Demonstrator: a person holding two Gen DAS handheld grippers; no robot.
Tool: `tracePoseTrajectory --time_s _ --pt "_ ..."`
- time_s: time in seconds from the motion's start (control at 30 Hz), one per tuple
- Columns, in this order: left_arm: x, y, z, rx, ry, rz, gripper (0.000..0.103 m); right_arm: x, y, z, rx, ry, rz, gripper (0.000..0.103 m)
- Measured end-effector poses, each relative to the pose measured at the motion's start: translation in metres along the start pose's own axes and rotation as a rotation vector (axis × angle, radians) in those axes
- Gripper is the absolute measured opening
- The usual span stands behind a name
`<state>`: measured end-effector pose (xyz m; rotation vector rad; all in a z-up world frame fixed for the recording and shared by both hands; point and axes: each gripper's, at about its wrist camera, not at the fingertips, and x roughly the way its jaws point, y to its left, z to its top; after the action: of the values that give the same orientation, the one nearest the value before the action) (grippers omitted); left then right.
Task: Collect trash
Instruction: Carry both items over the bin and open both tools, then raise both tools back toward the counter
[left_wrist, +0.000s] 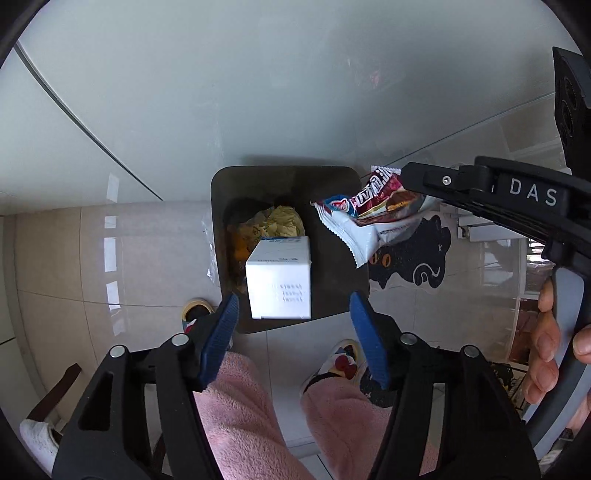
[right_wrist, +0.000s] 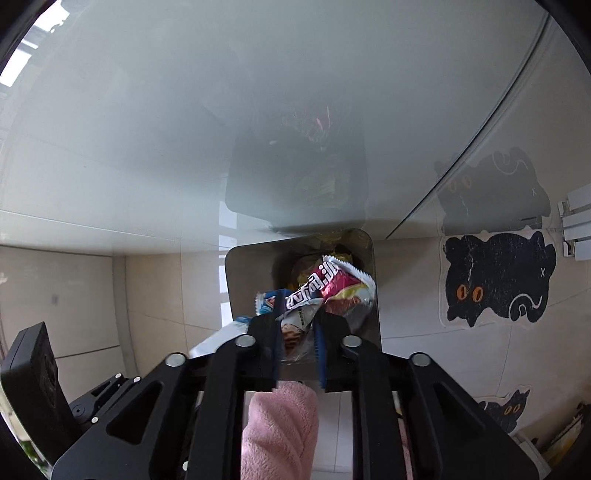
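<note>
A dark square trash bin (left_wrist: 332, 288) stands on the tiled floor, with yellow crumpled wrappers inside. A white carton box (left_wrist: 279, 280) hangs over its mouth, just beyond my left gripper (left_wrist: 295, 317), whose blue pads stand wide apart and clear of the box. In the right wrist view, a red, white and blue snack wrapper (right_wrist: 328, 288) lies between the fingers of my right gripper (right_wrist: 297, 317), above the bin (right_wrist: 243, 280). The jaws stand apart, and the wrapper looks loose between them. The left wrist view shows the same wrapper (left_wrist: 369, 218) at the tip of the right gripper (left_wrist: 406, 181).
A glass tabletop edge (right_wrist: 406, 221) overhangs the far side of the bin. A black cat mat (right_wrist: 495, 280) lies on the floor to the right. The person's pink fleece legs (left_wrist: 243, 413) and slippers (left_wrist: 343, 362) stand close in front of the bin.
</note>
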<state>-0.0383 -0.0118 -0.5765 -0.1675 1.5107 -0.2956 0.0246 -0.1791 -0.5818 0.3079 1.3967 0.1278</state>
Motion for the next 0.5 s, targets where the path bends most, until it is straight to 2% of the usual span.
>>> tracePoseTrajectory --time_s 0.03,0.2,0.37,0.5 --pt "-0.002 -0.001 0.002 -0.001 -0.001 -0.003 0.066 -0.004 -0.001 0.001 0.017 -0.022 0.005 0.086" --pt "-0.011 -0.002 0.004 -0.009 -0.012 0.004 0.071 -0.013 -0.005 0.006 0.033 -0.029 -0.004 0.085" --pt "-0.032 -0.01 0.003 -0.008 -0.036 0.003 0.074 -0.034 -0.016 0.003 0.043 -0.045 -0.004 0.097" --pt "-0.057 -0.016 0.004 0.02 -0.08 0.004 0.075 -0.066 -0.026 -0.002 0.049 -0.072 0.001 0.099"
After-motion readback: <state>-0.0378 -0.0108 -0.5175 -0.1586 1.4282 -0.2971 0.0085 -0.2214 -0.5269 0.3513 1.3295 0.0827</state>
